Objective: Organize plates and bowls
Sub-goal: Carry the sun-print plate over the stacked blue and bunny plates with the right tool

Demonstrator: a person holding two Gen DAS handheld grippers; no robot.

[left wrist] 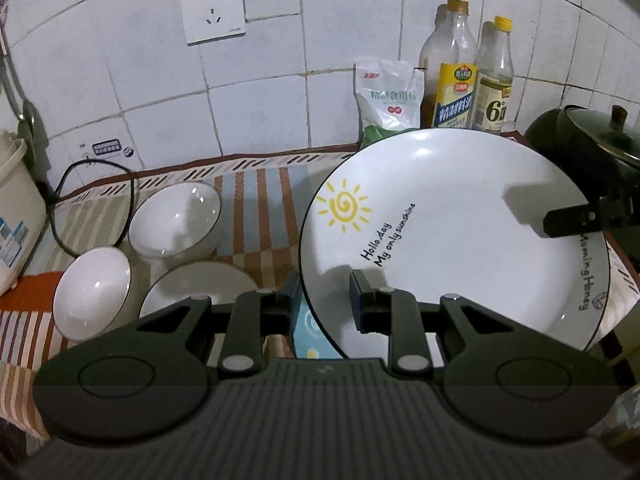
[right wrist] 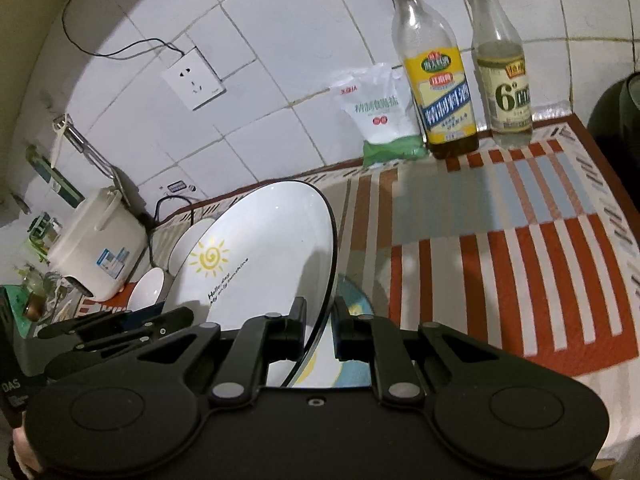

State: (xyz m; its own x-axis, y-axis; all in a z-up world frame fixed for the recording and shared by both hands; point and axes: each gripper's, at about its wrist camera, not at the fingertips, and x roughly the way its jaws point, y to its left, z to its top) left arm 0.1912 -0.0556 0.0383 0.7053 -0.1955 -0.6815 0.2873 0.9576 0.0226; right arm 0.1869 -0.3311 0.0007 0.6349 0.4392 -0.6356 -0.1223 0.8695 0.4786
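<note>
White glazed ceramic, thin dark rim, a yellow sun and black lettering on its face: that is the large round plate (left wrist: 452, 236) I have lifted clear of the surface, carried between both grippers at once. My left gripper (left wrist: 325, 300) has its fingers pinched narrow on the plate's near-left rim, one finger under the edge and one over the face. My right gripper (right wrist: 320, 328) grips the opposite rim the same way, fingers nearly closed with the rim standing between them. From the right wrist view the plate tilts up and away to the left of those fingers; from the left wrist view it spreads ahead and to the right. So the plate spans the gap between my two hands, each hand equally close to its own edge, and any set-down has to keep both moving together.

Below the lifted plate lies a light blue patterned plate (right wrist: 352, 300), partly hidden, so I cannot be sure of its full outline. To the left sit two white bowls with dark rims (left wrist: 94, 294) (left wrist: 176, 220) and a flatter white dish (left wrist: 200, 288), all on the striped orange, blue and white cloth (right wrist: 520, 260). Against the tiled wall stand a yellow-labelled oil bottle (right wrist: 440, 92), a clear vinegar bottle (right wrist: 504, 80) and a white and green salt bag (right wrist: 380, 116).
</note>
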